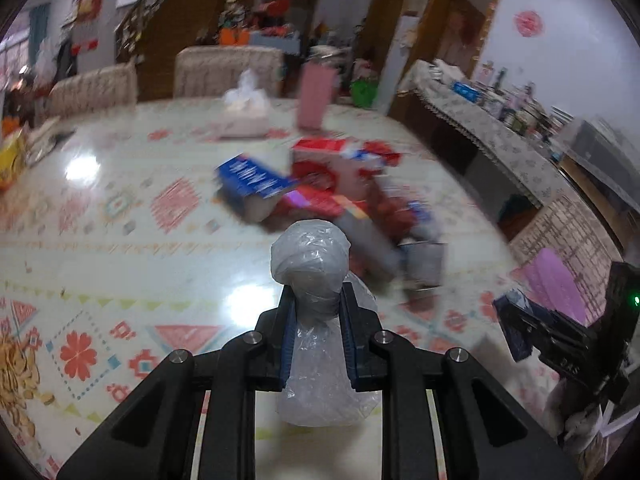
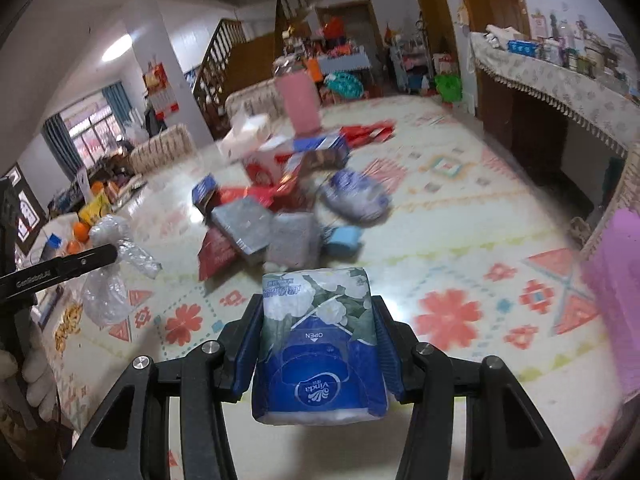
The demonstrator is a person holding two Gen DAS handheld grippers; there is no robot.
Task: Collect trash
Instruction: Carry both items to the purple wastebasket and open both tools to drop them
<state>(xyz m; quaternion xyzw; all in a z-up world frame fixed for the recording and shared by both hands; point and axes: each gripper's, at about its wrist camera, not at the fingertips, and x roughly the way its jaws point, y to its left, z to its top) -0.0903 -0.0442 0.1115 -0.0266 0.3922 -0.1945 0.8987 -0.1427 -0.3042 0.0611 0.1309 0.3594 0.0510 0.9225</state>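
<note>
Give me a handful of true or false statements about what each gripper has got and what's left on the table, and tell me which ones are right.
1. The left gripper is shut on a crumpled clear plastic bag. True.
2. The right gripper is empty. False: a blue and floral tissue pack sits clamped between its fingers.
3. A pile of boxes and wrappers lies on the patterned tablecloth. True.
4. The pink upright container lies flat on its side. False: it stands upright beyond the pile.
5. The tissue pack carries a printed word reading OPEN. True.
</note>
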